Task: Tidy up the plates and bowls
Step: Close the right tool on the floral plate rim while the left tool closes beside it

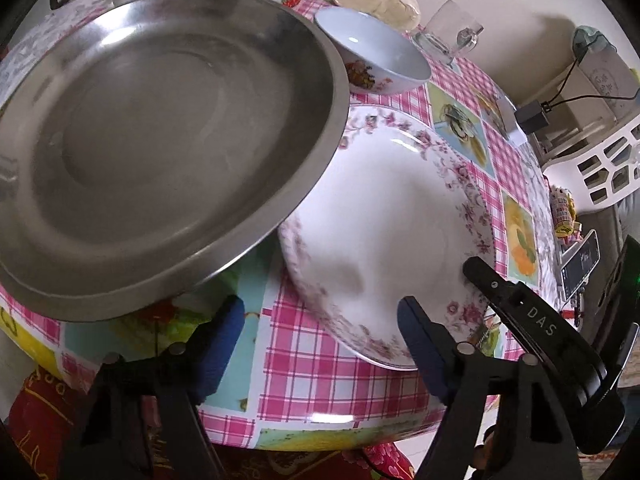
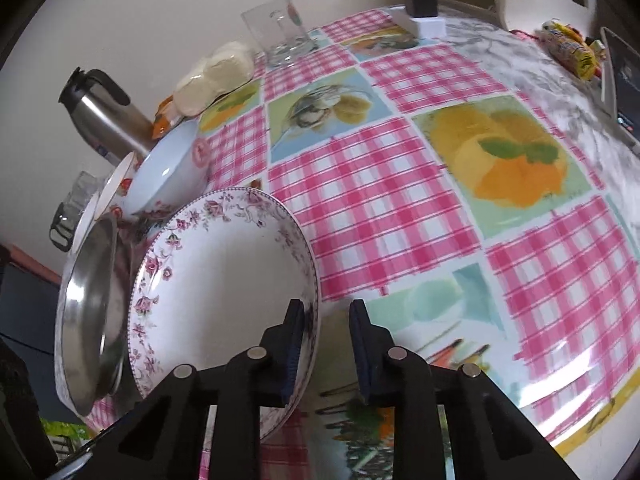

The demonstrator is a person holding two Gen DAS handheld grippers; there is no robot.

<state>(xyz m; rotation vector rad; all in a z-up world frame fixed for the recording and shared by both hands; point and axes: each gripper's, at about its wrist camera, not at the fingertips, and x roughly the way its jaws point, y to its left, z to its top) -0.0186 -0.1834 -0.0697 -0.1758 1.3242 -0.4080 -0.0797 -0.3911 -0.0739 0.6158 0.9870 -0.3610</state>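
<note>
floral plate [image 2: 224, 280] rim sits between the right gripper [image 2: 326, 354] jaws

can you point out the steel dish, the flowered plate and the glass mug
steel dish [image 1: 160, 152], left wrist view, on its flat inner bottom
flowered plate [image 2: 224, 280], right wrist view, on its plain white centre
glass mug [image 2: 280, 28], right wrist view, on its clear side wall

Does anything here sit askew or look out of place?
Yes. The steel pan overlaps the floral plate's rim instead of lying flat on the table, and the plate looks tipped up beside it in the right wrist view. Nothing looks spilled or broken.
</note>
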